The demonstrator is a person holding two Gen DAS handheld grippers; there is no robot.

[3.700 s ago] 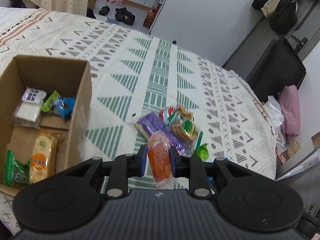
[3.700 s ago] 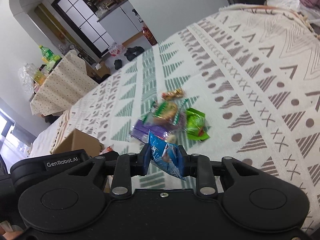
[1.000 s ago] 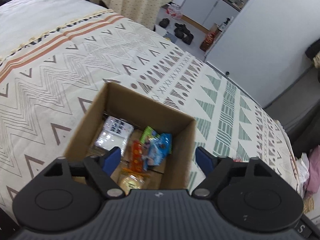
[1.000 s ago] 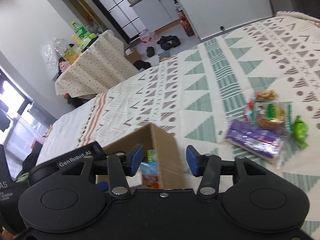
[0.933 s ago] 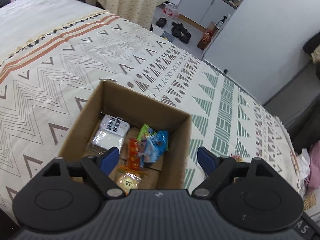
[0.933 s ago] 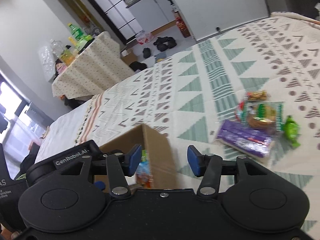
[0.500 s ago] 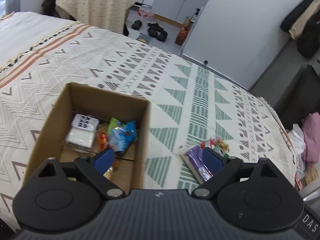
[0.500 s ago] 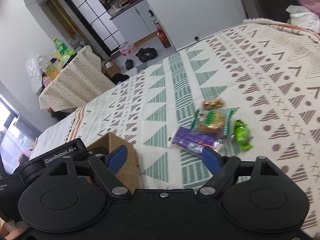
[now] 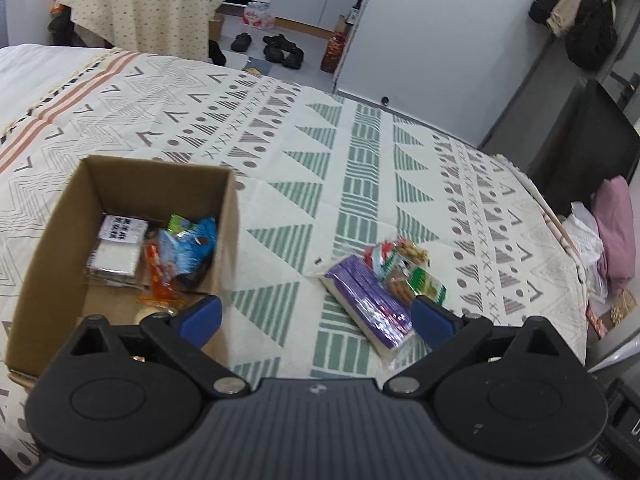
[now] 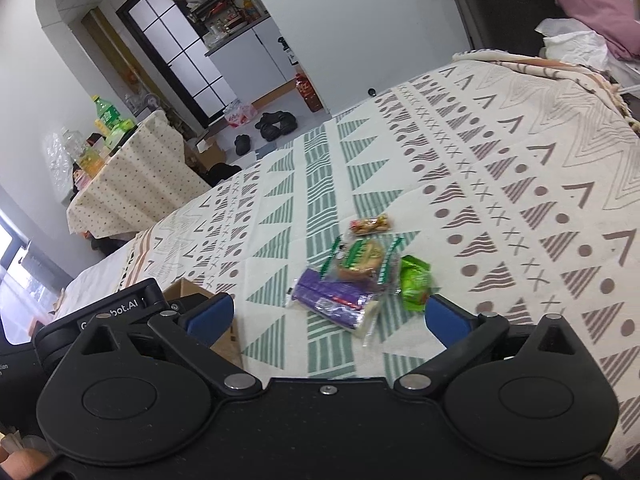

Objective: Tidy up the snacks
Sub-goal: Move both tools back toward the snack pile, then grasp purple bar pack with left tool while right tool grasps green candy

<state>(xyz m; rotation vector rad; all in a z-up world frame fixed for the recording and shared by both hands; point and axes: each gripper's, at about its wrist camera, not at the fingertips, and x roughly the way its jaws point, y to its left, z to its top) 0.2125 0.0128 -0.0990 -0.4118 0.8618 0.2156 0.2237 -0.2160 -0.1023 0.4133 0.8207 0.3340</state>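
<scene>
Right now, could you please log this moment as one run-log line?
left tool: open, empty | right tool: open, empty | box: holds snacks | purple pack: on bedspread

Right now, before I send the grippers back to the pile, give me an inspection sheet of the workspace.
Surface: patterned bedspread, flat.
Job's things: cardboard box open, several snack packets inside, a blue packet on top; purple pack, cookie pack, green packet and small red-yellow packet loose on the bedspread.
Clutter: nothing seen on the bedspread.
Grippers: left gripper and right gripper have just been opening; both open, nothing between the jaws.
Cables: nothing seen.
Surroundings: cloth-covered table with bottles, shoes on the floor, pink pillow.
</scene>
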